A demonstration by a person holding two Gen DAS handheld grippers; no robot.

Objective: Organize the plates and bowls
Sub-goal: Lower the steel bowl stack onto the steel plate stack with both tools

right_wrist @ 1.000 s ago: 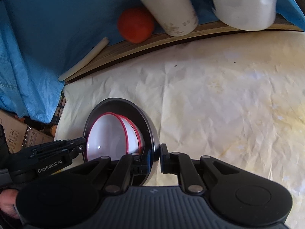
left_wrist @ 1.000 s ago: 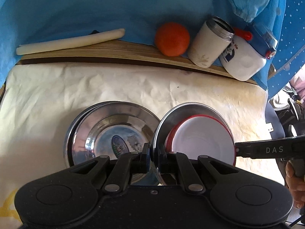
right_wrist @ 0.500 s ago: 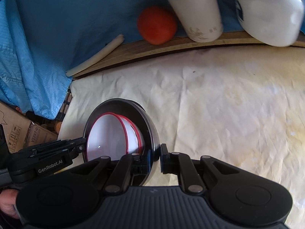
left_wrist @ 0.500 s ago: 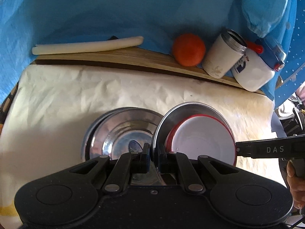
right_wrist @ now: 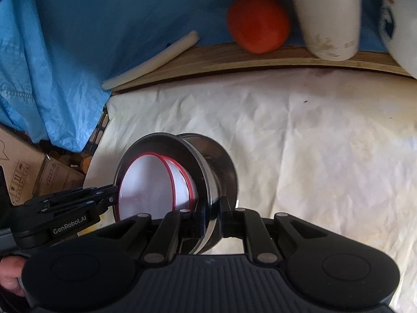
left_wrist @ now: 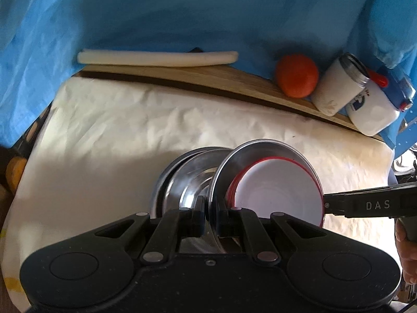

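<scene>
Both grippers, left gripper (left_wrist: 210,214) and right gripper (right_wrist: 211,219), clamp opposite rims of a shiny steel plate (left_wrist: 260,148) carrying 2 red-rimmed white bowls (left_wrist: 281,195), held above stacked steel plates (left_wrist: 182,180); next likely: lower squarely.

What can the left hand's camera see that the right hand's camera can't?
Only the left wrist view shows the stack of steel dishes lying on the cloth, and the blue lid of the white jug. Only the right wrist view shows cardboard boxes. Both show the steel plate holding red-rimmed bowls, pinched at opposite edges by the left gripper and the right gripper, plus the orange ball.
</scene>
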